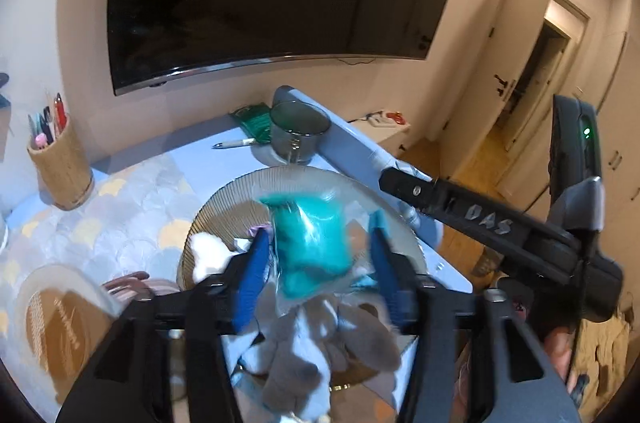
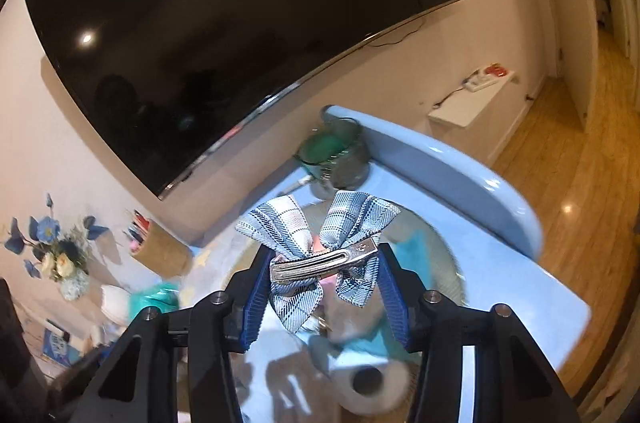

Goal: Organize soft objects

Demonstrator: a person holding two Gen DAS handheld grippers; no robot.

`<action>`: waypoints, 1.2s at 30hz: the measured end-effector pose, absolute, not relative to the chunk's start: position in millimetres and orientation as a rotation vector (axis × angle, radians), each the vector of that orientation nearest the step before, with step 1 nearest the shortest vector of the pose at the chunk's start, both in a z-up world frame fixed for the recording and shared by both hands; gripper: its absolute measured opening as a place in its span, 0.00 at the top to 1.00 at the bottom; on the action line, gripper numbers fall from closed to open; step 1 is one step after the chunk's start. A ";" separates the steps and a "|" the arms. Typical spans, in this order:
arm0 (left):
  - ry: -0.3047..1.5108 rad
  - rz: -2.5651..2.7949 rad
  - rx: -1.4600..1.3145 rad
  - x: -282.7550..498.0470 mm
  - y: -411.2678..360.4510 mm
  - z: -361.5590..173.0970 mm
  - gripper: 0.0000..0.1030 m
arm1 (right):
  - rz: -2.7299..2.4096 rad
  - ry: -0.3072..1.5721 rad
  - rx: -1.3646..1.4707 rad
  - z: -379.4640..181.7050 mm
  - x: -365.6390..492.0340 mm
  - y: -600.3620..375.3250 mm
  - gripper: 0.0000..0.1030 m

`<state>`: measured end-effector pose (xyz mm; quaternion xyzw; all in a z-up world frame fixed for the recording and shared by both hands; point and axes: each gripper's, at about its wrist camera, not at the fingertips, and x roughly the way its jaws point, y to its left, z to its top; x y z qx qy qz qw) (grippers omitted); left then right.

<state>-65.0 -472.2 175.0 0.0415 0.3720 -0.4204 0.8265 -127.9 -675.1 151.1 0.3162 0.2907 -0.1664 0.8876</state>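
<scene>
A teal packet (image 1: 310,243), blurred, sits between the blue pads of my left gripper (image 1: 320,259), with a gap on its right side. The jaws stand open over a ribbed glass plate (image 1: 224,207). A white fluffy piece (image 1: 208,255) lies on the plate, and a grey-and-white plush toy (image 1: 320,343) shows below the jaws. My right gripper (image 2: 324,259) is shut on a blue plaid bow hair clip (image 2: 320,223); its metal clip spans pad to pad above the same plate (image 2: 444,275). The right gripper's black finger (image 1: 440,201) crosses the left wrist view on the right.
A metal mug (image 1: 300,135), a green packet (image 1: 252,119) and a pen (image 1: 236,144) lie at the back of the blue table. A woven pen holder (image 1: 60,167) stands left, a gold-labelled lid (image 1: 56,319) nearer. A toilet roll (image 2: 368,383) lies close; flowers (image 2: 64,259) far left.
</scene>
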 end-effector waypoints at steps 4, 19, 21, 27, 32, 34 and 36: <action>0.815 -0.924 0.050 -63.9 -472.1 171.2 0.29 | -0.289 0.586 0.720 152.6 -120.7 -683.6 0.33; 0.742 -1.127 0.033 -163.1 -350.4 202.2 0.29 | -0.331 0.611 0.568 171.6 -203.7 -622.2 0.32; 0.720 -1.116 0.063 -176.8 -315.2 201.1 0.29 | -0.327 0.618 0.510 174.4 -223.5 -597.5 0.32; 0.658 -0.916 0.139 -182.8 -205.2 198.4 0.29 | -0.248 0.645 0.406 161.8 -267.3 -522.8 0.31; 0.655 -0.683 0.118 -160.7 -123.0 193.9 0.29 | -0.108 0.700 0.335 148.2 -253.4 -449.1 0.27; 0.644 -0.594 0.103 -151.4 -91.0 193.6 0.21 | -0.045 0.727 0.292 145.5 -233.6 -414.0 0.27; 0.643 -0.507 0.075 -140.2 -59.7 191.2 0.16 | 0.023 0.752 0.250 142.9 -211.7 -379.0 0.27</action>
